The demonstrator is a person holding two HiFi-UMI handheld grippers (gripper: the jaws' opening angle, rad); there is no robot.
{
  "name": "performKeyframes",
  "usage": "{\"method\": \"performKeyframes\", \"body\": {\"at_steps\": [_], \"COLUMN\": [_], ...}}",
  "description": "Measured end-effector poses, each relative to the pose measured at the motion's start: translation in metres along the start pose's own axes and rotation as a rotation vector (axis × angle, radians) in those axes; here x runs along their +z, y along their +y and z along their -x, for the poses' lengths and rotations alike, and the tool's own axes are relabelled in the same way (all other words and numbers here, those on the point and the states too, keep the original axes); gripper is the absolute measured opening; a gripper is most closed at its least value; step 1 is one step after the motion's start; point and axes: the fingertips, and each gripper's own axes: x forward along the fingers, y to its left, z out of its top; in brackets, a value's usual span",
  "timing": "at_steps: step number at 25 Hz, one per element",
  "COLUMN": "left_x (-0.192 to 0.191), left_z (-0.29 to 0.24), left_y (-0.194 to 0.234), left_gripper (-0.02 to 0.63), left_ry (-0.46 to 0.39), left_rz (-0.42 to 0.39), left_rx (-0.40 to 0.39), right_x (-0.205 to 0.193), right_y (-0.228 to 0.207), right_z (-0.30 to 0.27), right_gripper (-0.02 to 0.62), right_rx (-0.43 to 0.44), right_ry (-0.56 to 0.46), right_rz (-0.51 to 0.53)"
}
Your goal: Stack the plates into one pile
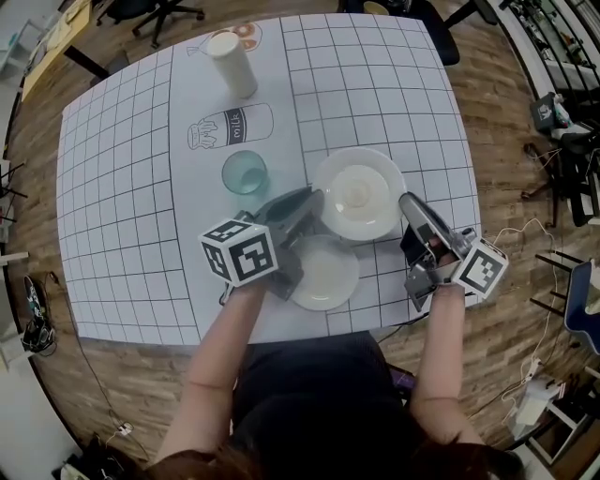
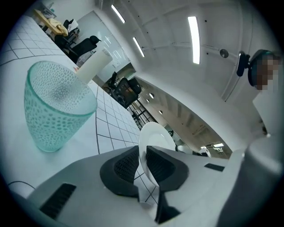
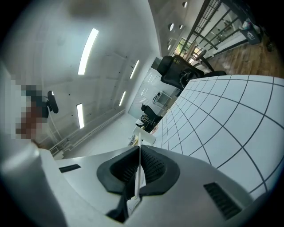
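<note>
Head view: upper plate (image 1: 359, 192) face-up

A white table top ruled with a black grid (image 1: 122, 206) stands on a brown wooden plank floor (image 1: 506, 319). Beyond its far edge a black swivel office chair (image 1: 159, 11) sits on the boards, and a yellow-topped desk (image 1: 67, 26) fills the upper left corner. Loose pale cables (image 1: 525, 234) trail over the floor to the right of the table. Overhead, a plain white ceiling (image 2: 168, 26) carries long bright strip lights (image 2: 194, 39) set in rows. Far across the room a bright window (image 3: 183, 45) lets daylight in, and a black high-backed chair (image 3: 175, 73) stands by the table's far end.
</note>
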Motion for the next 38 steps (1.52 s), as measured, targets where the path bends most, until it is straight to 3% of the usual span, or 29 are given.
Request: {"method": "performKeyframes", "body": {"at_steps": [6, 16, 27, 38], "left_x": [0.006, -0.009, -0.045, -0.102], "left_z": [0.024, 0.068, 0.089, 0.113], "left_y": [-0.005, -0.008, 0.022, 0.020], "left_gripper": [0.061, 0.055, 0.057, 0.057], "left_ry": [-0.030, -0.006, 0.107, 0.223], "left_rz": [0.011, 0.025, 0.073, 0.082], "left_rx": [0.022, 0.077, 0.170, 0.259], "right_x": [-0.013, -0.050, -0.099, -0.150], "right_y": [0.004, 0.015, -0.005, -0.010], "right_z": [-0.006, -0.007, -0.009, 0.027], "right_gripper": [0.029, 0.032, 0.034, 0.035], "right_rx": [-0.006, -0.052, -0.153, -0.199], "right_ry": [0.029, 0.125, 0.293, 0.388], "right_rz": [-0.007, -0.001, -0.035, -0.052]}}
